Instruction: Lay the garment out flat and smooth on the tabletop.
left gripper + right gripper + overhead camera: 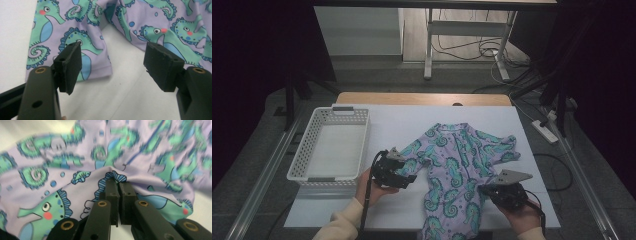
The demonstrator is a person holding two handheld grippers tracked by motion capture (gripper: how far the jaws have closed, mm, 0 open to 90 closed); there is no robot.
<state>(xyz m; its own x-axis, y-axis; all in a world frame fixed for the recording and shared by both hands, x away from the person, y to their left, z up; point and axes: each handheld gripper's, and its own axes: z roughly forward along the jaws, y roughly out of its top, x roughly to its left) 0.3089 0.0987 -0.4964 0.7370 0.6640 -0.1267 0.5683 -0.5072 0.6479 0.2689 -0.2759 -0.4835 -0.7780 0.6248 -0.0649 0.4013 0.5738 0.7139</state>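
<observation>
From the high view, a lilac child's garment printed with green seahorses (pixel 457 175) lies spread on the white desk (pixel 402 125), its lower end hanging over the near edge. A white slotted basket (pixel 331 147) sits well to the left of it, with nothing in it. The left tongs (pixel 404 176) hover at the garment's left edge beside a sleeve, and the right tongs (pixel 486 190) are down on the cloth near its right side, low on the garment.

In the left gripper view, the left tongs (pixel 112 62) stand released, jaws wide apart with bare desk between them. The hem of the sleeve (pixel 75 45) lies just beyond and under the left jaw, which is not pressing on it.

In the right gripper view, the right tongs (pixel 117 186) are clenched on a raised pinch of the seahorse fabric (pixel 75 192), the cloth bunching up around the jaw tips (the rest of this picture is blurred).

The risks I see: the pinch looks thin, caught only at the jaw tips, so the slick fabric could slide out if it is lifted fast. It may also hold just the top layer, which would peel the garment open instead of carrying it. With the left tongs grasping nothing, one-sided pulling could drag the overhanging end off the desk.
</observation>
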